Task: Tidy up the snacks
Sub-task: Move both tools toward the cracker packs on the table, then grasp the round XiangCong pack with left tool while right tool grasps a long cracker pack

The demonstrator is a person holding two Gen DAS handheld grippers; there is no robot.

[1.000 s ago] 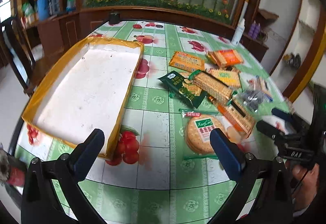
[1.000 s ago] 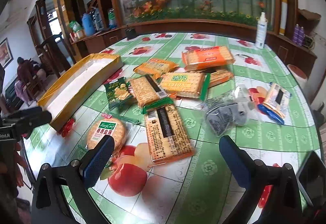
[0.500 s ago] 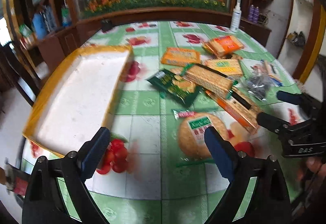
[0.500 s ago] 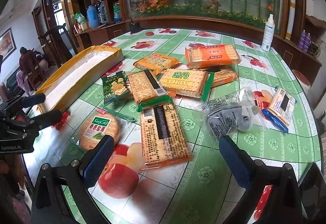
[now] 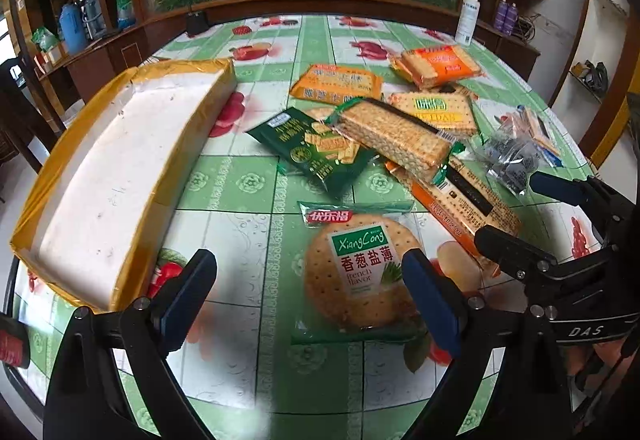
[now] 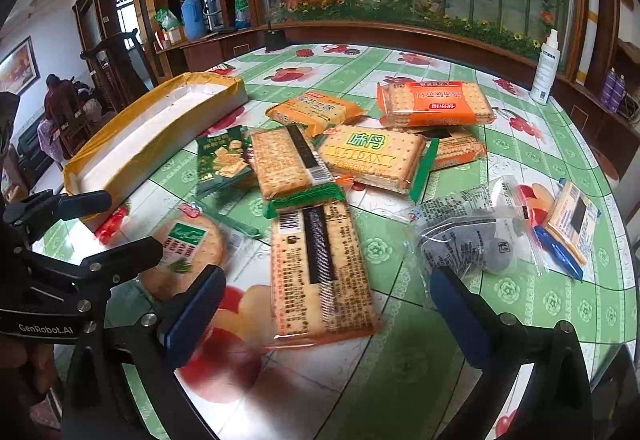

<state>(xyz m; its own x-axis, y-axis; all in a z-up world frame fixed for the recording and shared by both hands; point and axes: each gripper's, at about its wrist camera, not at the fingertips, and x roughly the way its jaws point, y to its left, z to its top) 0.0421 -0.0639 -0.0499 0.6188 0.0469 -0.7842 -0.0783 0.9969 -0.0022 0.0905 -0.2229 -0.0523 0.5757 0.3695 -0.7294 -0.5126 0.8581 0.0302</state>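
Several snack packs lie in a heap on the green fruit-print table. A round cracker pack (image 5: pixel 360 272) (image 6: pixel 186 244) lies nearest. My left gripper (image 5: pixel 310 288) is open and empty, low over the table, its right finger beside that pack. A long cracker pack, back side up (image 6: pixel 320 268), lies between the fingers of my right gripper (image 6: pixel 324 304), which is open and empty. A dark green pack (image 5: pixel 316 152), a Weidan pack (image 6: pixel 372 156) and orange packs (image 6: pixel 436 104) lie behind. A yellow-rimmed white tray (image 5: pixel 116 176) (image 6: pixel 160 144) stands empty at the left.
A clear bag of grey sweets (image 6: pixel 476 240) and small packets (image 6: pixel 568 224) lie at the right. A white spray bottle (image 6: pixel 546 68) stands at the table's far right edge. A wooden cabinet with glass and flowers runs behind the table. Chairs stand at the left.
My left gripper has swung right and forward, from facing the tray to the round cracker pack. My right gripper has moved closer to the long cracker pack.
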